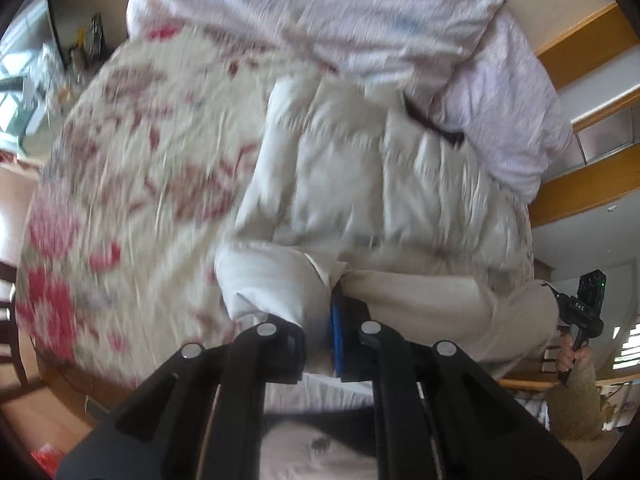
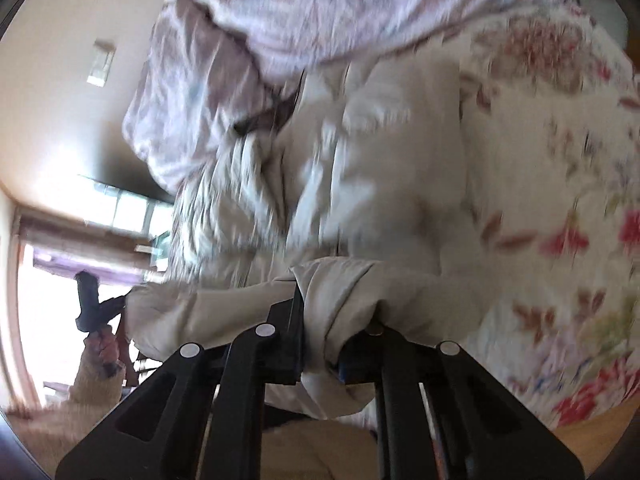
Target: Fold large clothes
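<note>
Both claws, left claw (image 1: 318, 344) and right claw (image 2: 320, 344), pinch the cream jacket (image 1: 372, 184) hem (bulky); padding could slip free over the floral bed (image 1: 132, 168).

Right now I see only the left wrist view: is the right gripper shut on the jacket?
Observer: Yes, the right gripper is shut on a fold of the jacket.
Operator: Pads clear?
Observer: Fabric drapes over one finger, hiding its pad; the other finger shows.
Operator: Can you see my left gripper?
Observer: Yes, the left gripper is small at the right wrist view's left edge, against a bright window.
</note>
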A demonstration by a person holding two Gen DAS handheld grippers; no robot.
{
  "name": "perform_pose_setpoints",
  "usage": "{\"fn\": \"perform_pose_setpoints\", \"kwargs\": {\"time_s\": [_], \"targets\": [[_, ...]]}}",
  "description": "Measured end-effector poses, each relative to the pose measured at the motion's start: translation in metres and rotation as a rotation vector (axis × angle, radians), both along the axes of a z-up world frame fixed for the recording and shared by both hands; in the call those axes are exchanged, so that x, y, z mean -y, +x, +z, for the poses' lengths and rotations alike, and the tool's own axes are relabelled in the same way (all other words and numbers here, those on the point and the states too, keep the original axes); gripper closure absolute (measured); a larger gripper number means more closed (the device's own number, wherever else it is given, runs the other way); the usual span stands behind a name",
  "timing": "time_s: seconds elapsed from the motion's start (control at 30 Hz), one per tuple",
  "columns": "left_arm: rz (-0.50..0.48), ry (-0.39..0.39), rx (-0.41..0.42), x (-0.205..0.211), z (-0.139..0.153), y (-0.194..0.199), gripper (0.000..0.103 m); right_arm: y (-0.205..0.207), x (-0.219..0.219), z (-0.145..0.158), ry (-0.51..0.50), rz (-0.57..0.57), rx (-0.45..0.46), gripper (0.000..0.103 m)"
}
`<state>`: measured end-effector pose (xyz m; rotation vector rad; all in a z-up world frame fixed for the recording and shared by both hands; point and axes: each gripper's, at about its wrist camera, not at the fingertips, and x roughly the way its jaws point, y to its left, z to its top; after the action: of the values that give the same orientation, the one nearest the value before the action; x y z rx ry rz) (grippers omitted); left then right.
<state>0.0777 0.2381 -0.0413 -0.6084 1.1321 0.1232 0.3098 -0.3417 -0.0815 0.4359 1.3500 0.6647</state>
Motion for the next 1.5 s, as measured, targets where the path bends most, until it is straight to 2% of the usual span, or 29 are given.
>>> {"fn": "perform_pose_setpoints", "kwargs": {"time_s": [0.23,0.33,0.53,0.93,1.03,1.07,1.13,1.17,1.2,1.3,1.5], "targets": [[0.017,0.089,0.025,-0.015,0.012,0.075,0.093,0.053,-0.028,-0.001,-0.138,-0.076,0.054,0.091],[0.045,0.105,0.035,-0.021,0.013,0.102,0.093,0.077,-0.038,-0.004,-0.182,-0.145,0.064,0.091],[0.094,0.130,0.038,-0.031,0.013,0.146,0.093,0.113,-0.057,-0.002,-0.217,-0.239,0.084,0.091],[0.155,0.168,0.001,-0.043,-0.004,0.197,0.092,0.158,-0.069,-0.013,-0.220,-0.400,0.003,0.089],[0.179,0.162,0.000,-0.045,-0.005,0.204,0.091,0.167,-0.061,-0.013,-0.147,-0.474,-0.054,0.078],[0.185,0.159,0.001,-0.046,-0.006,0.205,0.089,0.169,-0.058,-0.011,-0.119,-0.495,-0.060,0.071],[0.194,0.156,0.008,-0.046,-0.005,0.205,0.087,0.169,-0.055,-0.003,-0.092,-0.513,-0.038,0.057],[0.189,0.155,0.012,-0.045,-0.005,0.205,0.086,0.168,-0.054,0.004,-0.089,-0.517,-0.002,0.046],[0.184,0.159,0.012,-0.044,-0.004,0.205,0.084,0.166,-0.053,0.010,-0.092,-0.521,0.030,0.039],[0.160,0.192,0.008,-0.038,-0.001,0.207,0.079,0.157,-0.055,0.025,-0.133,-0.515,0.133,0.037],[0.096,0.278,0.038,-0.023,0.012,0.203,0.066,0.126,-0.085,0.020,-0.284,-0.321,0.256,0.037]]}}
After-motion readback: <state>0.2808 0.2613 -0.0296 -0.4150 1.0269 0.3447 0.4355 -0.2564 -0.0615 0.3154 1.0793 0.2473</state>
